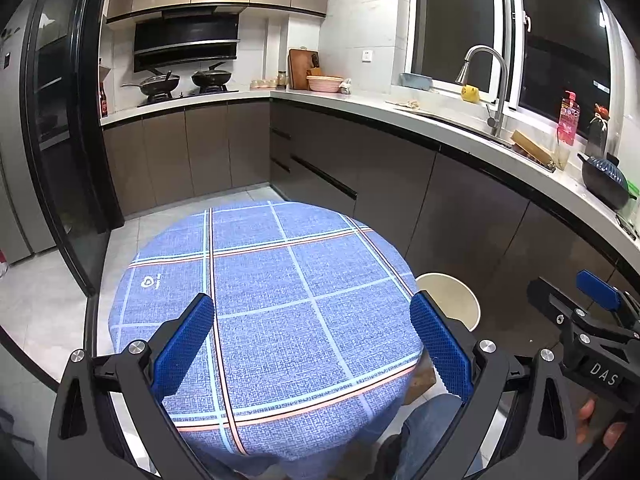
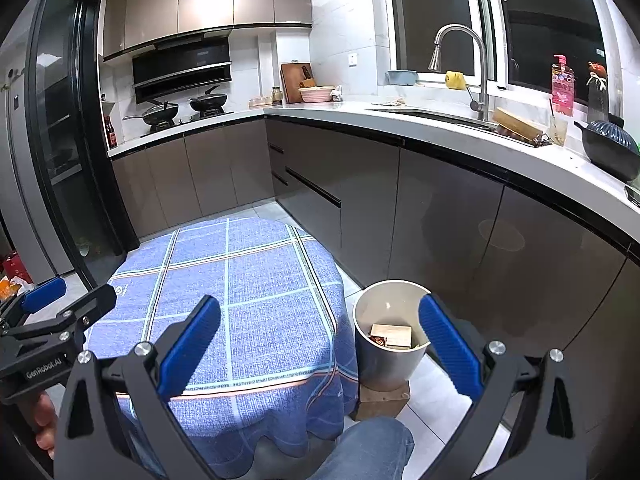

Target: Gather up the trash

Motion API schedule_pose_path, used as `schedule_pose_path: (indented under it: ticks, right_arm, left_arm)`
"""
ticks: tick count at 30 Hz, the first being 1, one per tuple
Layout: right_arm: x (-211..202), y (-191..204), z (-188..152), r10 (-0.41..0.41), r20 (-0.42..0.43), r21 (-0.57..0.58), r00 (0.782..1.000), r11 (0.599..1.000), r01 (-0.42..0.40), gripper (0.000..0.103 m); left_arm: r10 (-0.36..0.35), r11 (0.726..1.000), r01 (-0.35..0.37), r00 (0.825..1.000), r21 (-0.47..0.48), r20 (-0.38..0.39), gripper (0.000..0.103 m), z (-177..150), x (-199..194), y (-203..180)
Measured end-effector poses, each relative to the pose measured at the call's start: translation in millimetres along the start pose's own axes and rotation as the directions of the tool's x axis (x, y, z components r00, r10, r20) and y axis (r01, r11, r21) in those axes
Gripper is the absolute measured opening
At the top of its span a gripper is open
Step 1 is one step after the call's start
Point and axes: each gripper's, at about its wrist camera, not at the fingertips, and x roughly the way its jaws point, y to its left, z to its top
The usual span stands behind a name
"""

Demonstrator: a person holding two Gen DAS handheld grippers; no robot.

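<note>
A round table under a blue plaid cloth (image 1: pixel 264 304) (image 2: pixel 240 292) fills the foreground of both views, with nothing lying on it. My left gripper (image 1: pixel 312 344) hovers over the cloth, open and holding nothing. My right gripper (image 2: pixel 320 348) stands open too, between the table's right edge and a white bin (image 2: pixel 390 344). The white bin (image 1: pixel 452 300) sits on a wooden block (image 2: pixel 382 398) on the floor and holds a small cardboard box (image 2: pixel 394 334). Each gripper shows in the other's view: the right gripper (image 1: pixel 596 304) and the left gripper (image 2: pixel 60 300).
Dark kitchen cabinets (image 2: pixel 400 208) run close behind the table and bin. The worktop (image 1: pixel 460 120) above carries a sink tap, a pink bottle (image 1: pixel 569 118) and a dark pot (image 1: pixel 604 182). A person's knee in jeans (image 2: pixel 368 446) is below the table edge. Tiled floor (image 1: pixel 44 296) lies to the left.
</note>
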Motion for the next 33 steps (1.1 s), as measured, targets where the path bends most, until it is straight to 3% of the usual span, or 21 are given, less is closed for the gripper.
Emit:
schedule_pose_path:
  ticks: [33]
  right_arm:
    - [0.2, 1.9, 1.7, -0.002, 0.0, 0.001, 1.0, 1.0, 0.002, 0.1]
  left_arm:
    - [-0.014, 1.0, 0.014, 1.0, -0.008, -0.006, 0.095, 2.1, -0.4, 5.6]
